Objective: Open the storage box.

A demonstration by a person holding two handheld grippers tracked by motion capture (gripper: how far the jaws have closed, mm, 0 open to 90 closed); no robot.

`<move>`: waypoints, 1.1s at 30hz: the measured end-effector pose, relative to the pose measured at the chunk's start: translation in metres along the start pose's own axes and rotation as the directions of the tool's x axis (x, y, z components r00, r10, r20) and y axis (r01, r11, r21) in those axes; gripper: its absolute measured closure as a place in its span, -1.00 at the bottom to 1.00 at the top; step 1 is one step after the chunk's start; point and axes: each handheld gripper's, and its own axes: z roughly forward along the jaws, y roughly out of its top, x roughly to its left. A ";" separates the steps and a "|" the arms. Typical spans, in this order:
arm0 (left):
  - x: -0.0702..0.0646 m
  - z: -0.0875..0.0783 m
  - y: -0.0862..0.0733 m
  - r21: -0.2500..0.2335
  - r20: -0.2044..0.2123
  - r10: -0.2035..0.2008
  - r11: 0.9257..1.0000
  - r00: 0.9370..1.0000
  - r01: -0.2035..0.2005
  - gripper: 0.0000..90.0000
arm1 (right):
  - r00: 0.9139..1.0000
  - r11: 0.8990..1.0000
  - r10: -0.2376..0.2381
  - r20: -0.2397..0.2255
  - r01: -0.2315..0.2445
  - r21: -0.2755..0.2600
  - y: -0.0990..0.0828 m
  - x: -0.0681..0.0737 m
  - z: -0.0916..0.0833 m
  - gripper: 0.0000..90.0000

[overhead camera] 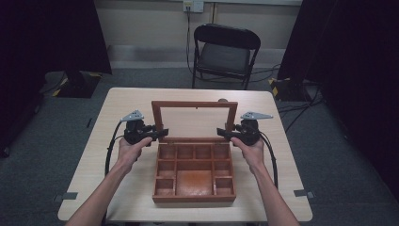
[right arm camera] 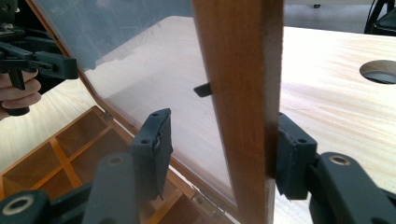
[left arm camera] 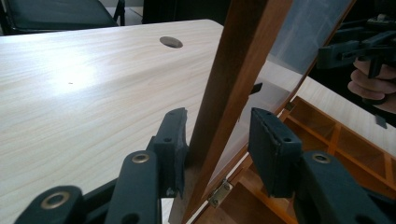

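Since the lid [overhead camera: 194,104] is a thin wooden frame around a clear pane, it will likely feel light but not forgiving: the rails are stiff, the pane looks easy to scratch or crack, and the small metal hinges [left arm camera: 219,193] along the back edge would suffer if one side were pushed harder than the other. The side rails are the safe place to take hold, low down near the hinges, and both together so the frame does not twist.

The box [overhead camera: 194,172] sits in the middle of the table [overhead camera: 117,108], its lid standing open and nearly upright at the far edge. It is reddish-brown wood, divided into small square compartments around one larger one at the front, all of them bare.

The left gripper [left arm camera: 217,149] straddles the lid's left rail; one pad touches the outer face of the wood, while the other stands clear on the pane side, so the jaws are narrow but not clamped. The right gripper [right arm camera: 219,156] straddles the right rail the same way: its outer pad rests against the rail's edge and its inner pad hangs apart in front of the pane, at a middling width, holding nothing firmly yet.
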 end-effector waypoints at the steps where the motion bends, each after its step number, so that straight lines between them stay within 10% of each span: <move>1: 0.000 0.000 -0.001 0.005 -0.004 -0.003 1.000 1.000 0.003 0.27 | 1.000 1.000 0.001 -0.001 -0.001 -0.001 0.000 0.000 0.000 0.02; 33: 0.011 0.010 -0.008 0.019 -0.043 -0.052 0.998 0.998 0.053 0.37 | 1.000 1.000 0.020 0.023 -0.020 -0.018 -0.006 -0.013 0.015 0.07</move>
